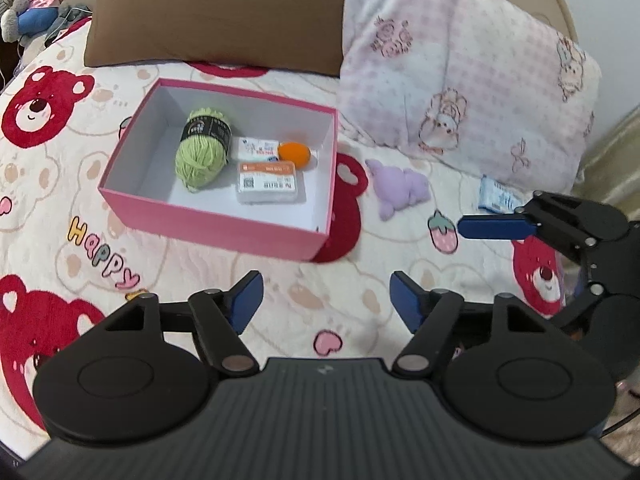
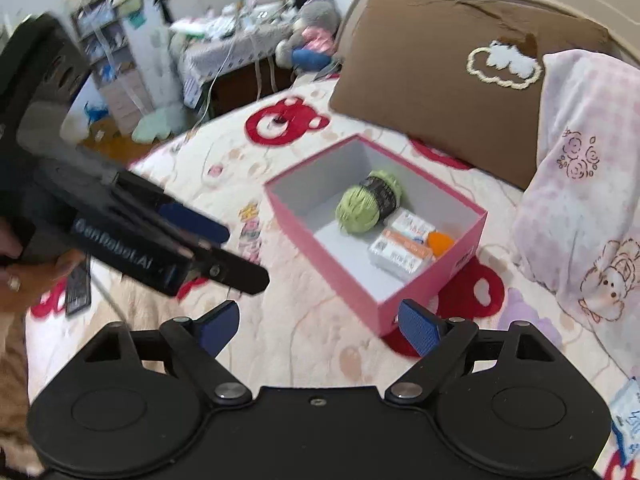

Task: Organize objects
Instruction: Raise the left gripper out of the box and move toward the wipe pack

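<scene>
- box (image 1: 208, 220) — pink outside, white inside
- yarn (image 1: 199, 158) — light green, black band
- ball (image 1: 295, 153) — orange
- bedspread (image 1: 280, 280) — cream, red bears
- pillow (image 1: 460, 72) — pink check

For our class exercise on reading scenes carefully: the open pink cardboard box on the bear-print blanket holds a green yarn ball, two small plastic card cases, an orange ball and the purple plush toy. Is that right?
One detail is wrong. The purple plush toy lies outside the pink cardboard box, on the bear-print blanket beside it, as the left wrist view shows. The green yarn ball, two plastic card cases and orange ball are inside.
</scene>
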`<state>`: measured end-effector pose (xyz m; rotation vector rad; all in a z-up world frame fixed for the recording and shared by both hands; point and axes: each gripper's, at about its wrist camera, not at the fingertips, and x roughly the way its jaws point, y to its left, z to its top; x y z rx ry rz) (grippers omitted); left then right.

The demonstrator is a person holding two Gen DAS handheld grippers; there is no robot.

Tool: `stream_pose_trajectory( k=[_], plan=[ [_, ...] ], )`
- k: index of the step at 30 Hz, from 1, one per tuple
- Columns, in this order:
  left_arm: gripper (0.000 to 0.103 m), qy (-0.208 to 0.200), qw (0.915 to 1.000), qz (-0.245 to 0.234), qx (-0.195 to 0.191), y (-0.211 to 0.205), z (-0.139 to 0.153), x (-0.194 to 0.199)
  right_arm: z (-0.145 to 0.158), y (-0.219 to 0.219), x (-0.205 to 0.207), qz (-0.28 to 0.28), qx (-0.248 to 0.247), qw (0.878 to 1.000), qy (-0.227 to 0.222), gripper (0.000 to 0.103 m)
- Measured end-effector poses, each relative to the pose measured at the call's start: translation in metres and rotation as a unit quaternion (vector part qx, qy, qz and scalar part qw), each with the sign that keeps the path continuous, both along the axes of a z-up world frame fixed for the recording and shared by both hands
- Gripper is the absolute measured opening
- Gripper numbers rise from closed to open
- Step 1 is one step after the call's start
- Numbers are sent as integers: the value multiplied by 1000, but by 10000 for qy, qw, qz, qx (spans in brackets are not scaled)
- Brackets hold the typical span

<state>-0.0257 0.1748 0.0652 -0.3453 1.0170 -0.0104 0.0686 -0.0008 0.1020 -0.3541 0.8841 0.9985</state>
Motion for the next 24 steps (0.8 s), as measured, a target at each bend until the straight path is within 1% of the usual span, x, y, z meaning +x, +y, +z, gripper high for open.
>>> stream_pose_trajectory(
  k=[2, 6, 8, 10, 14, 16, 20, 24],
  plan=[
    [77, 1, 10000, -87, 14, -7, -2, -5, 0, -7, -7, 72, -76, 9999, -16, 89],
    [80, 75, 9996, -261, 31, -20, -10, -12, -4, -26, -16, 24, -216, 9998, -5, 89],
    [83, 125, 9995, -275, -1, -24, -14, -14, -8, -37, -19, 25, -261, 9997, 15, 89],
    [84, 194, 9994, -281, -34, -27, -19, -14, -12, -46, -22, -8, -309, 9995, 41, 89],
    [84, 270, 9989, -376, -66, -36, -25, -12, -20, -66, -23, -127, -347, 9988, 324, 89],
    [84, 297, 9986, -418, -135, -39, -25, -12, -19, -74, -24, -169, -329, 9987, 350, 89],
    [84, 388, 9970, -648, -173, -53, -26, -10, -18, -94, -25, -233, -291, 9984, 427, 89],
    [84, 513, 9946, -880, -194, -71, -31, -7, -25, -110, -25, -347, -310, 9976, 506, 89]
  ],
)
